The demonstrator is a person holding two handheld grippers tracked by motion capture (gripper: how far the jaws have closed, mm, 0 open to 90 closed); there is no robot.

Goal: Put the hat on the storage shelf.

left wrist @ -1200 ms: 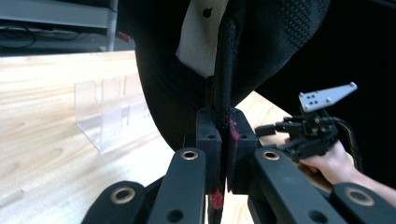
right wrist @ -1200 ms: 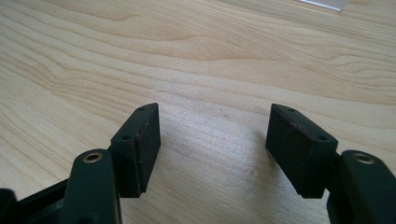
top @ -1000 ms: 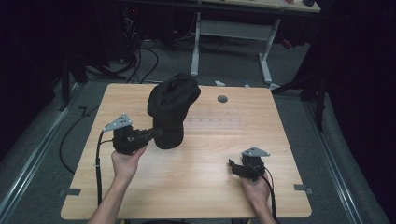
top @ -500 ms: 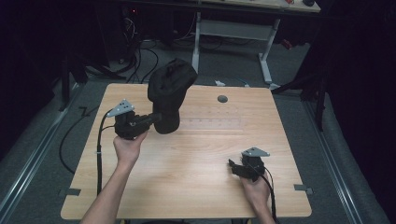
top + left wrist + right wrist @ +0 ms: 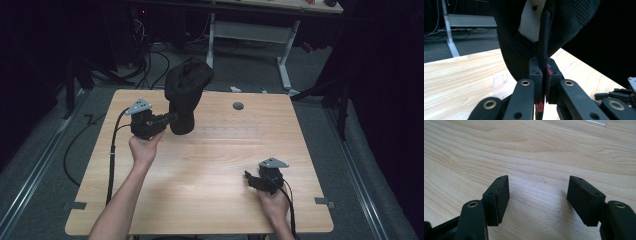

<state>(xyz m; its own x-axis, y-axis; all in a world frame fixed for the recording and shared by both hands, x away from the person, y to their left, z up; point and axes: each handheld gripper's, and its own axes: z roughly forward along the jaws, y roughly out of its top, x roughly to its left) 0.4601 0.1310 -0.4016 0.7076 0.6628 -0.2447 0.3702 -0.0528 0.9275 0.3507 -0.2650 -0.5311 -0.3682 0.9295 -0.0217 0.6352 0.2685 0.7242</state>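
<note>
One black bag (image 5: 186,92) of soft fabric hangs over the far left part of the wooden table (image 5: 210,165), held up in the air with its bulk rising above the grip point. In the left gripper view the bag shows a mesh-textured outer panel, a thick dark strap or edge, and a pale lining patch with a small dark hole. Whether anything is inside the bag cannot be told. The left gripper (image 5: 167,118) has its jaws clamped tight on that strap edge, pads pressing from both sides; red marks show on the pads. The right gripper (image 5: 248,179) rests low at the near right of the table, jaws standing wide apart with bare wood between them. Count: one bag, two grippers, one table.
</note>
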